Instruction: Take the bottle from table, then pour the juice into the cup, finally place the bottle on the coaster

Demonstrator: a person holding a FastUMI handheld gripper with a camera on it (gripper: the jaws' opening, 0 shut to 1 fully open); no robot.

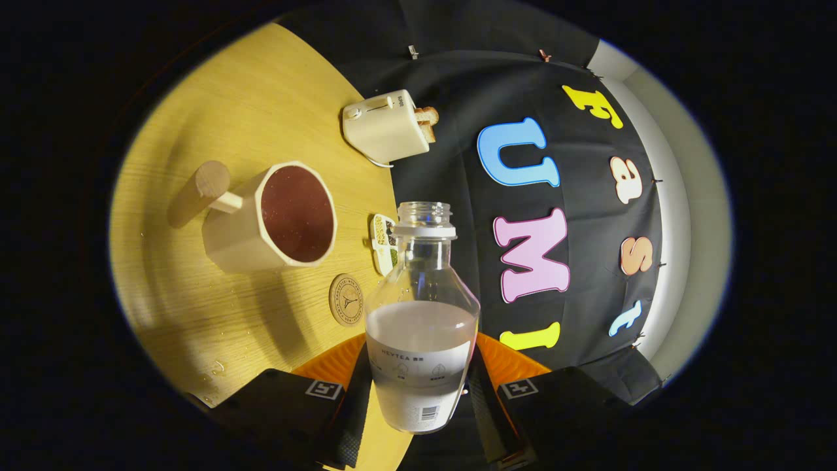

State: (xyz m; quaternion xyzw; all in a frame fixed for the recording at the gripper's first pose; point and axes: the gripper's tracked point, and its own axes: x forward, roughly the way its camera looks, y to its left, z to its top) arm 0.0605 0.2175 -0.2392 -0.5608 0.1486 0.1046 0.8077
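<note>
1. Your gripper (422,392) is closed on the bottle (422,314): one finger presses on each side of its lower body, with the bottle standing between them.
2. The bottle is clear, uncapped, and about half full of a pale, milky liquid; a white label wraps its lower part and a white ring sits below its open neck.
3. The whole view is rolled, so the wooden table (216,131) appears tipped to one side of the bottle and the black booth wall to the other.
4. The cup (274,219) stands on the table beyond your fingers, well apart from the bottle. It is a cream, faceted mug with a round wooden handle, and it holds a dark red drink.
5. The round coaster (346,299) lies flat on the table between the cup and the bottle, just beside the bottle's shoulder, with nothing on it.
6. A small dish (383,243) of mixed bits sits near the table's edge, close to the bottle's neck.
7. Farther off, a cream toaster (386,126) holds bread slices.
</note>
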